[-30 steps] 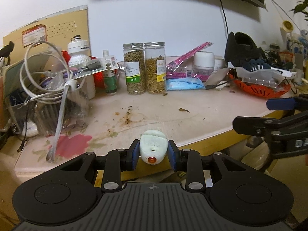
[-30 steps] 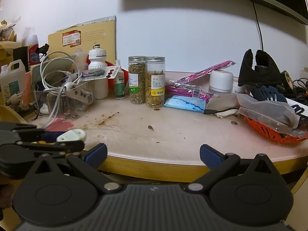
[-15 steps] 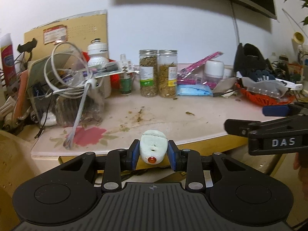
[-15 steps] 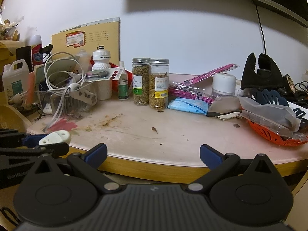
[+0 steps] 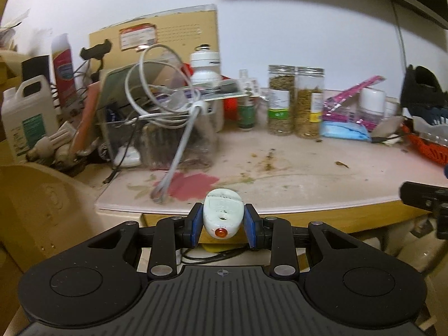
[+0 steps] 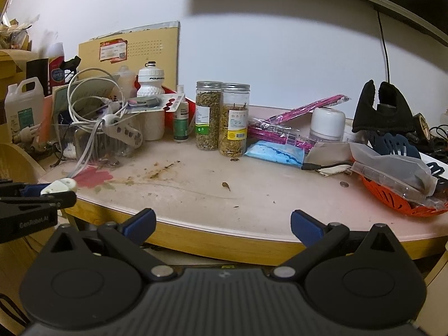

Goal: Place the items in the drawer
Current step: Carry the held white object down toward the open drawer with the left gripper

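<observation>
My left gripper (image 5: 222,225) is shut on a small white remote (image 5: 222,215) with an orange button, held in the air just off the table's front edge. The remote also shows in the right wrist view (image 6: 60,186), clamped in the left gripper (image 6: 47,191) at the far left. My right gripper (image 6: 222,224) is open and empty, level with the table's front edge; part of it shows at the right of the left wrist view (image 5: 425,201). No drawer is in view.
The table (image 6: 252,196) holds two herb jars (image 6: 221,119), a clear box of white cables (image 6: 92,128), a white bottle (image 6: 149,84), a blue pack (image 6: 275,152), pink packets (image 6: 294,120), an orange basket (image 6: 392,196). A white jug (image 5: 25,114) stands far left.
Both grippers have drawn back from the table and shifted left. The left gripper still holds the remote; the right stays open.
</observation>
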A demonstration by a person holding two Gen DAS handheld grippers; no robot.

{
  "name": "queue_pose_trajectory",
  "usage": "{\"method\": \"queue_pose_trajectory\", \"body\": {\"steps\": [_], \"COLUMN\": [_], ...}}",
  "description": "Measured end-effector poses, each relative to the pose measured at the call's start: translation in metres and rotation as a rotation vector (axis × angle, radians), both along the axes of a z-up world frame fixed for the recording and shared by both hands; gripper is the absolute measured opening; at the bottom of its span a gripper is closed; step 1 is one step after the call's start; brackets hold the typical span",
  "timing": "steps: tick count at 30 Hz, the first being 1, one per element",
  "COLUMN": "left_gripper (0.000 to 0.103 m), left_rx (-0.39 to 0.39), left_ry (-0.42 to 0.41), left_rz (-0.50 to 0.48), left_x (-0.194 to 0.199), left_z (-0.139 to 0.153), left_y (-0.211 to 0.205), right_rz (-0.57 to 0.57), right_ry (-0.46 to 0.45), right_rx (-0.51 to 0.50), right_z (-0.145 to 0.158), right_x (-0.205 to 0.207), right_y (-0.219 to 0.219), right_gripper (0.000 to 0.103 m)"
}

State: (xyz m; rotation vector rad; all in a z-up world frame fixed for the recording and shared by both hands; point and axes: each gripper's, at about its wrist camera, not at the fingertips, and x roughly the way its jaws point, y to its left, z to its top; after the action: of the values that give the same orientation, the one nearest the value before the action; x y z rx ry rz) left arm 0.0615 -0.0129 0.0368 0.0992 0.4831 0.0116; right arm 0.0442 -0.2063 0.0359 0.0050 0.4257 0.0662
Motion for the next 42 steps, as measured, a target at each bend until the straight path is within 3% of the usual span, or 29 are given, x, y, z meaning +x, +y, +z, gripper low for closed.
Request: {"method": "queue_pose_trajectory", "body": {"steps": [8,15,34,42], "left_gripper": [0.029,0.029,0.029,0.029], "left_rx": [-0.006,-0.019,-0.039,-0.055], "left_ry": [0.001,0.08,0.489,0.631], "left_rz": [-0.004,-0.013,0.025,0.033], "left_x": [0.0,0.006,0.031,0.037], "left_z": [0.0,-0.01,-0.079,-0.11], "left_y": [0.003,0.003,0.012,0.018], "right_rz": [0.006,0.004,-0.014,-0.005], "right_ry": [0.007,0.069,0.526,0.668], "right_rx": [-0.015,-0.034,-0.023,-0.002], "right_z": [-0.002,-0.012,-0.086,-0.118], "right_x": [0.002,0.008,0.041,0.047], "right_y": [0.003,0.005,0.003,0.001], "right_gripper": [0.103,0.103,0.103,0.103]}}
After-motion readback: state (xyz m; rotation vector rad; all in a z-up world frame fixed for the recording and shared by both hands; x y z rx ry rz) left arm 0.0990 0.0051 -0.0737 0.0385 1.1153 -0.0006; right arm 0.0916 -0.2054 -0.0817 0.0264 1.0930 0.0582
